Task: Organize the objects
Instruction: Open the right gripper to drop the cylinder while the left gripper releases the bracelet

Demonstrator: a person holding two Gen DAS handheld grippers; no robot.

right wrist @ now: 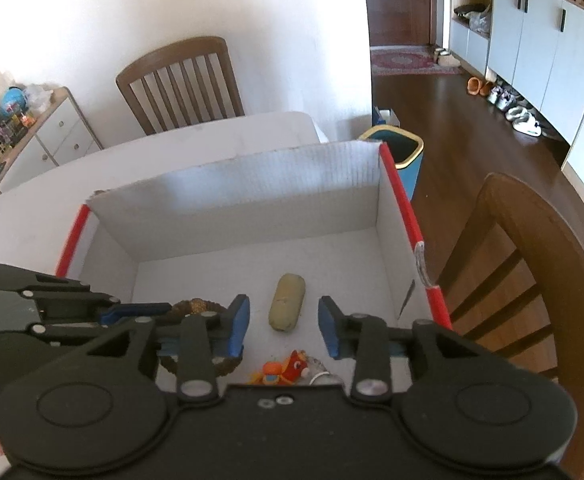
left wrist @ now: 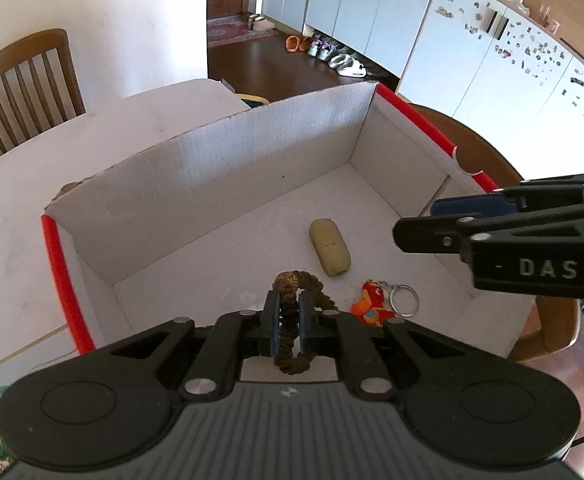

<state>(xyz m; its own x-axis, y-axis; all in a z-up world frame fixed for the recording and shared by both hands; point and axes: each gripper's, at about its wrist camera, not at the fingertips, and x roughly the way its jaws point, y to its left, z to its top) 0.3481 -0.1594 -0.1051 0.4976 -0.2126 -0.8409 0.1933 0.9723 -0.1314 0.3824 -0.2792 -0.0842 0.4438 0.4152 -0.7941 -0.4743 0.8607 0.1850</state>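
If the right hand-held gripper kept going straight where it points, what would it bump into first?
Probably the tan oblong object on the box floor: it lies between and ahead of the right hand-held gripper's open jaws. Depth is unclear.

Bright daylight, perhaps from the left; fisheye edges bend, slightly soft.

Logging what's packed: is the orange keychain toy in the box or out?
In. The orange keychain toy lies on the box floor, beside the tan case.
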